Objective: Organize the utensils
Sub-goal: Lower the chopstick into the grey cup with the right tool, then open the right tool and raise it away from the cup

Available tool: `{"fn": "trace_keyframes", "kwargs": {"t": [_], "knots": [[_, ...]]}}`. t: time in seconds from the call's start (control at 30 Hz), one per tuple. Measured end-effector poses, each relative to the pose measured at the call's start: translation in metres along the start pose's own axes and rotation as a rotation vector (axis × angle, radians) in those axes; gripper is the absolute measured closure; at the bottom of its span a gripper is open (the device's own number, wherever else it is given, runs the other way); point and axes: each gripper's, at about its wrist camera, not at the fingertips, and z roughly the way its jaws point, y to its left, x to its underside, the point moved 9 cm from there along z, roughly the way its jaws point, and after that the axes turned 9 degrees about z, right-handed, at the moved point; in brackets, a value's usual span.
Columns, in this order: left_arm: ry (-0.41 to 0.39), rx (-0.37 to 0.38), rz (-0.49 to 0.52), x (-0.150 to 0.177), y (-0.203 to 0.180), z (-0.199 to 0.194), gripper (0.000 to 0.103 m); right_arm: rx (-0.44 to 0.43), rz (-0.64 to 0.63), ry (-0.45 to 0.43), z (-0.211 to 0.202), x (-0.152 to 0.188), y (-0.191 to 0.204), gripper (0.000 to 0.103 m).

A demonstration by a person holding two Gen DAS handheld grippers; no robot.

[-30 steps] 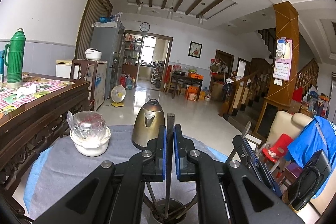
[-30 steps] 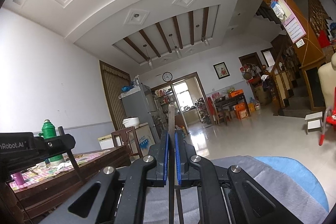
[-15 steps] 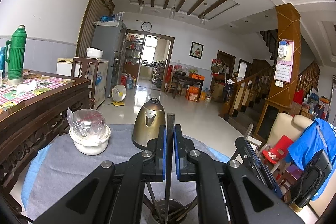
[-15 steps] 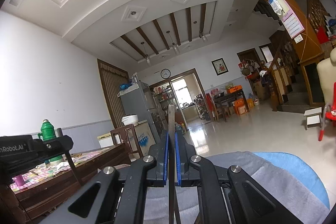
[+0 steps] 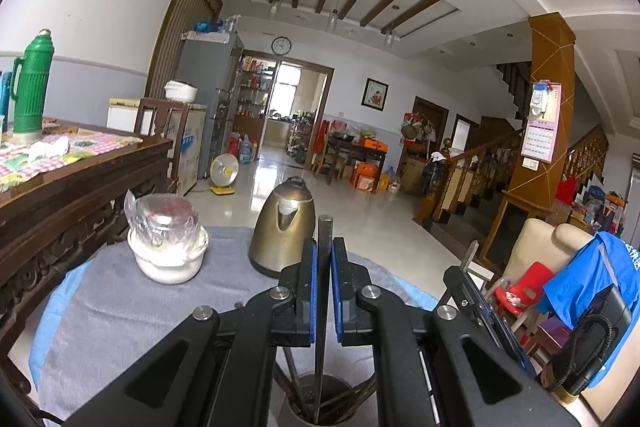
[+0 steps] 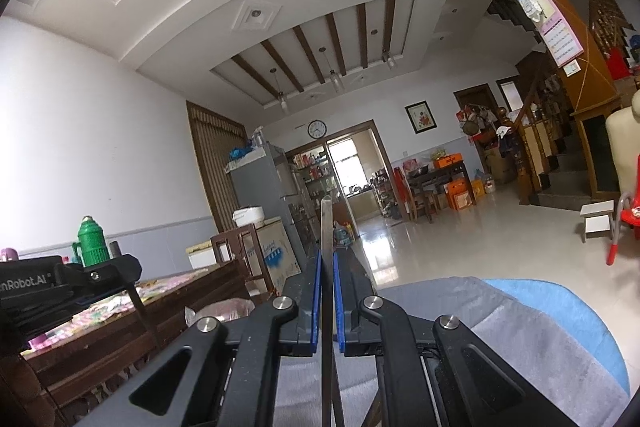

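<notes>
My left gripper is shut on a dark flat utensil handle that stands upright. Its lower end reaches into a round metal utensil holder directly below, which holds several other utensils. My right gripper is shut on a flat metal utensil handle, also upright, its lower end hidden below the view. The left gripper shows at the left of the right wrist view; the right gripper shows at the right of the left wrist view.
A grey cloth covers the round table. On it stand a brass kettle and a white bowl with a wrapped jar. A dark wooden table with a green thermos is at the left. Chairs are at the right.
Both grippers have stayed shut on their utensils. The left view has shifted slightly; the right gripper has tilted up a little.
</notes>
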Motion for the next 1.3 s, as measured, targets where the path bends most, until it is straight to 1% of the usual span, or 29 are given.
{"fn": "trace_keyframes", "kwargs": {"t": [0.3, 0.53, 0.73, 1.07, 1.3], "knots": [[0.087, -0.015, -0.026, 0.032, 0.003, -0.002, 0.096, 0.002, -0.032, 0.065, -0.007, 0.02, 0.003, 0.095], [0.126, -0.027, -0.032, 0.047, 0.004, -0.009, 0.096, -0.014, -0.058, 0.083, -0.016, 0.026, 0.008, 0.095], [0.201, -0.03, -0.058, 0.068, 0.01, -0.007, 0.096, -0.027, -0.063, 0.118, -0.016, 0.032, 0.012, 0.095], [0.27, -0.016, -0.083, 0.085, 0.015, -0.005, 0.094, -0.042, -0.07, 0.131, -0.021, 0.039, 0.017, 0.095], [0.298, -0.028, -0.068, 0.091, 0.018, -0.003, 0.093, -0.046, -0.06, 0.143, -0.024, 0.039, 0.014, 0.095]]}}
